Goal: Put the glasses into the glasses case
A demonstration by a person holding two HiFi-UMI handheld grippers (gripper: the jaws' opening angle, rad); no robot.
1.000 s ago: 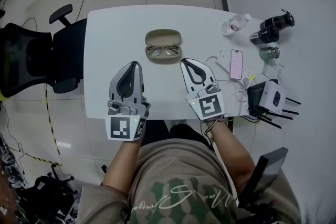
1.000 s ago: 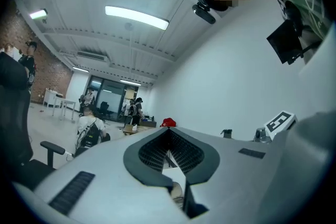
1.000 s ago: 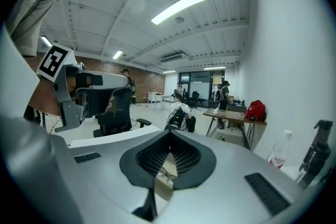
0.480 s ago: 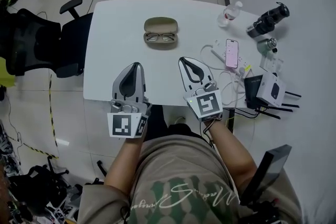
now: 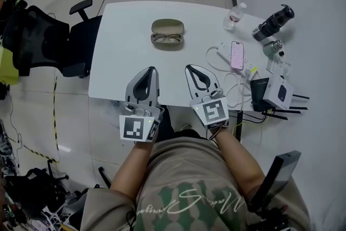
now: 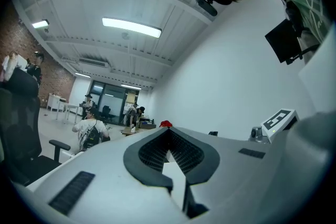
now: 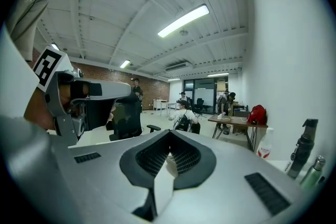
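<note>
Head view: a white desk (image 5: 116, 57) carries an open tan glasses case (image 5: 167, 25), which serves here as the reference point. The dark-framed glasses (image 5: 167, 38) lie across the near half of the glasses case, lenses side by side. Whether they sit fully inside that half cannot be told.

The left gripper (image 5: 153, 69) is held nearer the person than the glasses case and slightly to its left, well apart from it. Its tip points toward the case. The right gripper (image 5: 188, 68) is also nearer the person than the case, slightly to its right and equally clear of it. Neither gripper touches the glasses.

Left gripper view: the left gripper (image 6: 168, 130) has its two jaws pressed together at the tips, and only the hollow between the ribbed pads remains, with nothing in it. Right gripper view: the right gripper (image 7: 169, 132) is likewise pressed together and pinches nothing.

To the right of the glasses case lie a pink phone (image 5: 237, 55) and a clear water bottle (image 5: 234, 15). Farther to the right of the case there is a black cylindrical device (image 5: 273, 22). A black office chair (image 5: 48, 40) stands to the left of the case, beyond the desk edge.
</note>
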